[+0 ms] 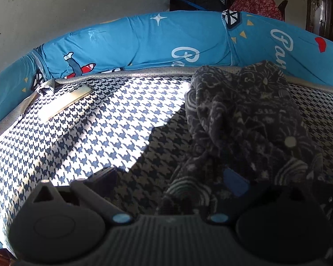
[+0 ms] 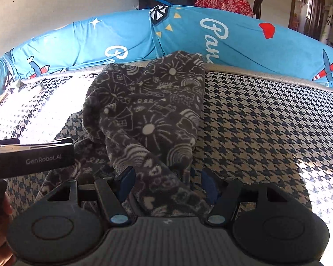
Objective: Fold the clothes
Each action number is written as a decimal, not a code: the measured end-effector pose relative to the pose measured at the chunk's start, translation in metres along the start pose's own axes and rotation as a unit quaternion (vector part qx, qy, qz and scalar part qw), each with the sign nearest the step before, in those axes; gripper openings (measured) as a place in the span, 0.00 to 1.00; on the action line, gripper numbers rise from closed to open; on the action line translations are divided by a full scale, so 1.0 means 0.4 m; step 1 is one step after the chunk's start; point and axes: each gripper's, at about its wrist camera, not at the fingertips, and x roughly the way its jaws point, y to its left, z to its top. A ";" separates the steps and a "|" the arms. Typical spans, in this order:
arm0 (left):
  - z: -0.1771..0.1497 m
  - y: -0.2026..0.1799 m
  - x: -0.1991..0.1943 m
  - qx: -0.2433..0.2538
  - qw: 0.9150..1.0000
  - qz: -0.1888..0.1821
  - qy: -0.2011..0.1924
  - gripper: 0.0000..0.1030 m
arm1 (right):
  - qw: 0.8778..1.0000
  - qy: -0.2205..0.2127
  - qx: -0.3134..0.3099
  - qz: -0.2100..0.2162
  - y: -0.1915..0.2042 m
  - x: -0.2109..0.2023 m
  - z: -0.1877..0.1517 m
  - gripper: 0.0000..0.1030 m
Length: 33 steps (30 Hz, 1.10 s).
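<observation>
Garment, a dark grey fleece piece with white doodle print (image 2: 148,115), lies bunched mid-bed on the navy-and-white houndstooth bed cover (image 2: 255,122), far end near the blue cartoon-print bolster pillow (image 2: 126,35).

Right gripper (image 2: 166,184): jaws set fairly wide, blue pads on either side of the near end of the fleece; cloth sits between them, but I can't tell whether the pads are pressing it.

Left gripper (image 1: 173,179): only the left finger is clear, its right side is dark and lost against the fabric, so its state can't be told. In the right view its black body sits beside the garment's left edge.

Gold phone (image 1: 66,102) lies at the far left corner, well clear.

Step, judged: early, taking hold of the near hem before spreading. Next move calls for both grippers pinching separate corners, then pulling the cloth flat.
</observation>
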 end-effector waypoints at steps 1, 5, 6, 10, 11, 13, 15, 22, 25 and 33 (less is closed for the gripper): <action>-0.008 -0.004 -0.003 0.004 1.000 0.001 -0.001 1.00 | 1.000 0.001 0.003 -0.002 -0.004 -0.002 -0.001 0.63; -0.036 -0.015 -0.014 0.020 1.000 0.003 -0.004 1.00 | 1.000 0.001 0.008 -0.007 -0.014 -0.009 -0.007 0.63; -0.043 -0.018 -0.016 0.024 1.000 0.003 -0.003 1.00 | 1.000 0.001 0.008 -0.009 -0.015 -0.011 -0.008 0.63; -0.067 -0.025 -0.021 0.033 0.999 0.003 0.001 1.00 | 1.000 0.001 0.010 -0.013 -0.018 -0.020 -0.014 0.63; -0.071 -0.027 -0.021 0.035 0.999 0.003 0.002 1.00 | 1.000 0.001 0.010 -0.015 -0.018 -0.021 -0.015 0.63; -0.079 -0.031 -0.023 0.040 0.999 0.003 0.004 1.00 | 1.000 0.003 0.011 -0.019 -0.020 -0.024 -0.017 0.63; -0.087 -0.036 -0.022 0.045 0.999 0.004 0.006 1.00 | 1.000 0.004 0.012 -0.022 -0.022 -0.027 -0.019 0.63; -0.104 -0.044 -0.009 0.051 0.998 0.006 0.021 1.00 | 0.999 0.012 0.021 -0.035 -0.034 -0.038 -0.019 0.63; -0.107 -0.048 -0.005 0.054 0.998 0.005 0.023 1.00 | 0.999 0.019 0.028 -0.041 -0.045 -0.040 -0.018 0.63; -0.107 -0.054 0.006 0.047 0.998 0.003 0.031 1.00 | 0.997 0.038 0.035 -0.057 -0.063 -0.043 -0.018 0.63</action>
